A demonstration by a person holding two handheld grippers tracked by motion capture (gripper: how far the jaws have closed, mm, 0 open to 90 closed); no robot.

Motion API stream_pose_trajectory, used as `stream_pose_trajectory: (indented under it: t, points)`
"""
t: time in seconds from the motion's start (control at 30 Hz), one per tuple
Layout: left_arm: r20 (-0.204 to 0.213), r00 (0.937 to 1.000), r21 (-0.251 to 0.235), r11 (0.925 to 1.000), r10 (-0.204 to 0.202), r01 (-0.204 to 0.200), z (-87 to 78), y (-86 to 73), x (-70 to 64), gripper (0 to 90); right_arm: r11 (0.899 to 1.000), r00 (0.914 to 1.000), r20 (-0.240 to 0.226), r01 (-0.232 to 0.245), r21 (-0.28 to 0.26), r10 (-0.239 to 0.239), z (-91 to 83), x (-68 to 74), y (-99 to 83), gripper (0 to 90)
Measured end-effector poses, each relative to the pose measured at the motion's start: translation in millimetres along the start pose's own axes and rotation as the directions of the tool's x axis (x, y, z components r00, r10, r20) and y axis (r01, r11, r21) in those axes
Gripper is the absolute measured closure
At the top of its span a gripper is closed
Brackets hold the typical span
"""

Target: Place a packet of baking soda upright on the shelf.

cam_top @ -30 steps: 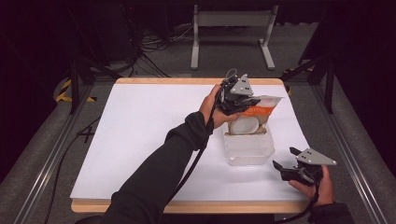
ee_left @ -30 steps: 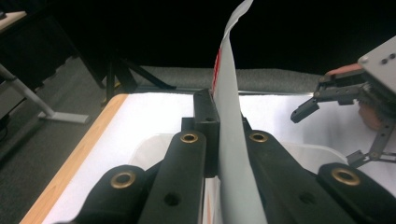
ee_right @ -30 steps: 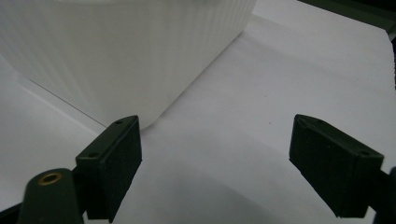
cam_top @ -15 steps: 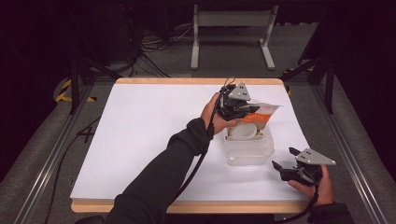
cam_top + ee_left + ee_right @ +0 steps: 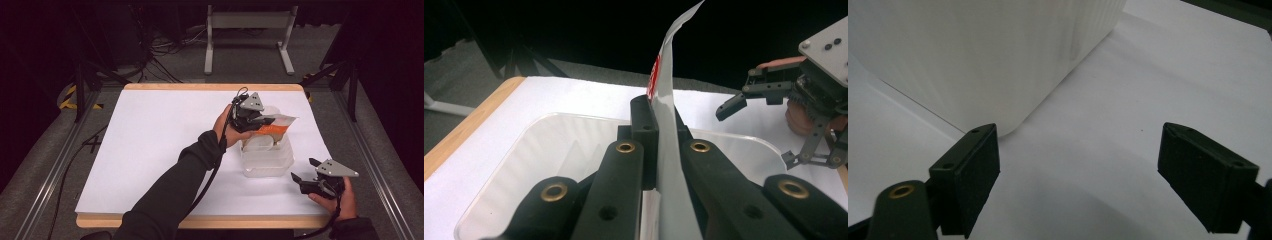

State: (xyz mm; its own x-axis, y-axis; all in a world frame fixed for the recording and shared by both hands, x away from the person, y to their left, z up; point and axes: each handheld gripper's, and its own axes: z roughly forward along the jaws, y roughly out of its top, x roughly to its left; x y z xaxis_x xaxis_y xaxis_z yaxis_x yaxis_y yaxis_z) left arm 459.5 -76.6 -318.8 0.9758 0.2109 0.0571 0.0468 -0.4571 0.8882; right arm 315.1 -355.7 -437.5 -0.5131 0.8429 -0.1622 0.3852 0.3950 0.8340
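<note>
Above the clear tub [image 5: 267,160] on the worktop [image 5: 150,145], the left gripper [image 5: 260,120] pinches a packet [image 5: 276,125]; the right gripper [image 5: 305,176] rests beside it, jaws wide and empty.

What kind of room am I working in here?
Likely a lab or recording studio: a white-topped table ringed by dark curtains, loose cables on grey carpet, and a metal stand behind.

A white-topped bench [image 5: 150,150] stands on grey floor [image 5: 30,200]; behind, dim, a metal frame [image 5: 248,30] and seemingly cables [image 5: 165,55].
</note>
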Motion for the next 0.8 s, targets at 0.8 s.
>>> stream_pose_trajectory:
  t: [0.8]
  points:
    - [-0.042,0.9988,0.015,0.9996,0.026,-0.026,-4.6,4.3,-6.0,84.0,1.000,1.0000,0.002,0.003,-0.009,-0.003,-0.5,0.4,0.5,17.6]
